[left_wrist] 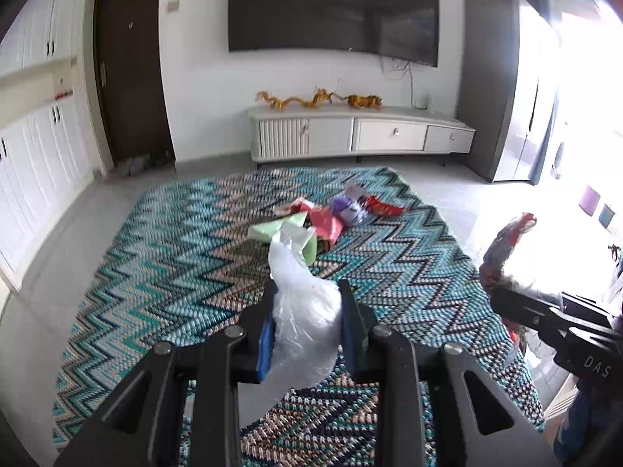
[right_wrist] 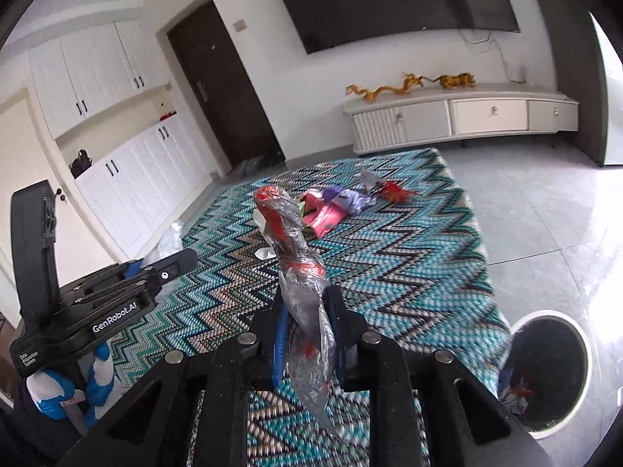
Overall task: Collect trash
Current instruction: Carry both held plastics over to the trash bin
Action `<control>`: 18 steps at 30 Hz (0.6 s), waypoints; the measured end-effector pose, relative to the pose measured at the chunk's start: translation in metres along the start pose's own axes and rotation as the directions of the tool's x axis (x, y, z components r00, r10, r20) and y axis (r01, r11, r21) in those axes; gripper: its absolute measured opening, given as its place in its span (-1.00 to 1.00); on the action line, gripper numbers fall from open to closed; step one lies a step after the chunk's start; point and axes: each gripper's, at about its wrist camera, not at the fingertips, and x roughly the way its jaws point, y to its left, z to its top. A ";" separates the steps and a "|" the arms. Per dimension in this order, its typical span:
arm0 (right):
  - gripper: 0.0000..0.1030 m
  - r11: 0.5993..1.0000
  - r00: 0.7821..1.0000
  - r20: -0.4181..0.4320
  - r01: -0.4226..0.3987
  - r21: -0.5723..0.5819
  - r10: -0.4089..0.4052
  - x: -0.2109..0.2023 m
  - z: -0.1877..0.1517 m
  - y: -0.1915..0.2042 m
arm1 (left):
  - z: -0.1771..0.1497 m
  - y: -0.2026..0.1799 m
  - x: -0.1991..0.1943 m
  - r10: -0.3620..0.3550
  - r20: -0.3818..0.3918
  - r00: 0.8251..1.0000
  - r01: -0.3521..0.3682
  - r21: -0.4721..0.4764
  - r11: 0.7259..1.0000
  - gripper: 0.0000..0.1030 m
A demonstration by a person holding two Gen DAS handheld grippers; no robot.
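My left gripper [left_wrist: 309, 292] is shut on a crumpled white plastic bag [left_wrist: 303, 307] that sticks up between its blue-padded fingers, above the zigzag rug [left_wrist: 175, 272]. My right gripper [right_wrist: 307, 299] is shut on a twisted clear plastic wrapper with red print [right_wrist: 296, 257]; the same wrapper [left_wrist: 506, 241] shows at the right of the left wrist view. Farther out on the rug lies a pile of trash: green paper [left_wrist: 272, 229], a pink wrapper [left_wrist: 327, 225], a purple bag [left_wrist: 346, 210] and a red packet [left_wrist: 383, 206]. A round white bin [right_wrist: 553, 369] with some trash inside stands at lower right.
A white TV cabinet [left_wrist: 362, 136] with golden dragon figures stands against the far wall under a wall-mounted TV [left_wrist: 335, 7]. A dark door [left_wrist: 128, 74] and white cupboards [left_wrist: 35, 148] are to the left. Grey tiled floor [right_wrist: 545, 214] surrounds the rug.
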 end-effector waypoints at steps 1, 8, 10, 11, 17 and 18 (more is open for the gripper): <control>-0.65 1.000 1.000 0.008 0.005 0.001 -0.005 -0.005 -0.001 -0.001 | 0.001 -0.003 -0.005 0.002 0.013 1.000 -0.002 0.012 1.000 -0.48; -0.65 0.999 0.999 0.042 0.031 0.010 -0.031 -0.031 -0.011 0.005 | 0.000 -0.017 -0.041 0.009 0.082 0.997 -0.014 0.056 0.998 -0.48; -0.65 0.999 0.998 0.053 0.039 0.011 -0.039 -0.037 -0.013 0.005 | 0.000 -0.019 -0.047 0.009 0.095 0.995 -0.014 0.061 0.998 -0.48; -0.65 0.999 0.998 0.057 0.041 0.011 -0.042 -0.040 -0.013 0.005 | 0.000 -0.020 -0.051 0.009 0.102 0.995 -0.015 0.064 0.998 -0.48; -0.65 0.998 0.993 0.094 0.066 0.021 -0.068 -0.060 -0.018 -0.001 | 0.001 -0.031 -0.063 0.003 0.125 0.992 -0.013 0.085 0.996 -0.48; -0.65 0.997 0.993 0.097 0.068 0.025 -0.070 -0.062 -0.019 -0.003 | 0.002 -0.033 -0.064 0.000 0.126 0.992 -0.011 0.088 0.996 -0.48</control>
